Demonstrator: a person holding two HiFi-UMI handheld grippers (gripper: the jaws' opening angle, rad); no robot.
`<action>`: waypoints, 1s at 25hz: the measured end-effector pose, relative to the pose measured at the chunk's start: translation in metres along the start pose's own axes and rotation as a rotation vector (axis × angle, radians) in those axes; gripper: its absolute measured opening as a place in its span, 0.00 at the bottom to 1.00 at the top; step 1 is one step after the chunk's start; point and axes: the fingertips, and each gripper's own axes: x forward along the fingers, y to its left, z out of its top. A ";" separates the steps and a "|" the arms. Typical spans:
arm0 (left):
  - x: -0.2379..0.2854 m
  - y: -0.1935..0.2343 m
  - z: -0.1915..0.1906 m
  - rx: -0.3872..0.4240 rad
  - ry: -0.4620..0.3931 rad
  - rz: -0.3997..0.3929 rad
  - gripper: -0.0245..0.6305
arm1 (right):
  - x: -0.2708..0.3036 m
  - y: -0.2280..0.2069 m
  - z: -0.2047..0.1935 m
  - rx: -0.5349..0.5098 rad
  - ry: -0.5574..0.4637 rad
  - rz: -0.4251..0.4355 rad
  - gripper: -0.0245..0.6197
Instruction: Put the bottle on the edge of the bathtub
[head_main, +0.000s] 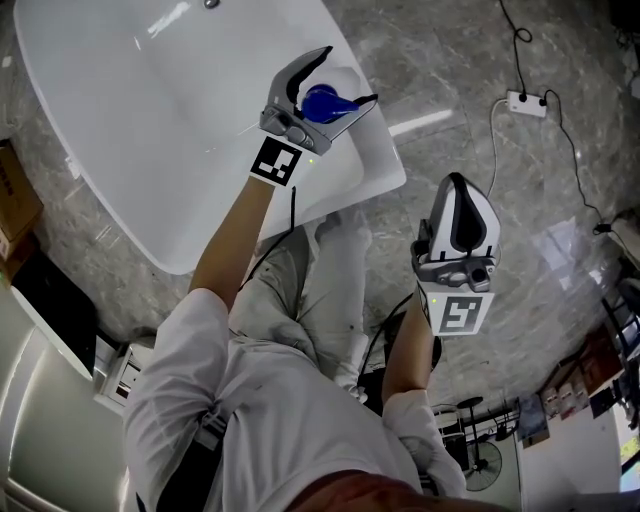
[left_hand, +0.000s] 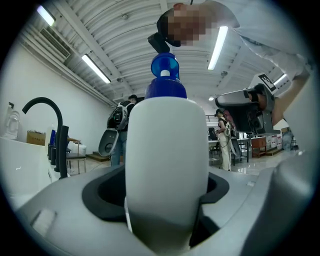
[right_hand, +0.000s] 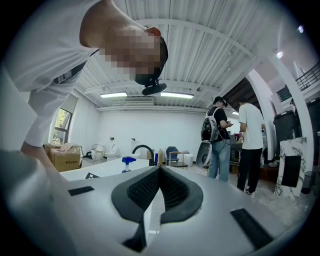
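Observation:
A white bottle (head_main: 345, 82) with a blue pump cap (head_main: 322, 102) stands on the right rim of the white bathtub (head_main: 385, 160). My left gripper (head_main: 348, 74) reaches over that rim, its jaws spread on either side of the bottle. In the left gripper view the bottle (left_hand: 167, 145) fills the middle between the pads, and a gap shows at the left pad (left_hand: 102, 190). My right gripper (head_main: 458, 188) hangs shut over the marble floor to the right of the tub, with nothing in it; its pads (right_hand: 172, 187) meet. From there the blue cap (right_hand: 128, 161) shows far off.
A black tap (left_hand: 52, 125) rises at the tub's far side. A white power strip (head_main: 527, 103) and its cable lie on the floor at the upper right. A cardboard box (head_main: 14, 190) sits left of the tub. Two people (right_hand: 220, 137) stand in the room beyond.

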 end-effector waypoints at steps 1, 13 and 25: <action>0.000 0.000 0.002 0.011 0.005 -0.005 0.61 | -0.002 0.000 0.003 -0.002 0.003 0.001 0.04; -0.001 -0.004 0.040 -0.010 0.027 -0.044 0.72 | -0.012 0.009 0.065 0.027 0.010 -0.007 0.04; -0.022 -0.002 0.078 0.023 0.044 -0.012 0.75 | -0.019 0.017 0.102 0.024 0.005 0.006 0.04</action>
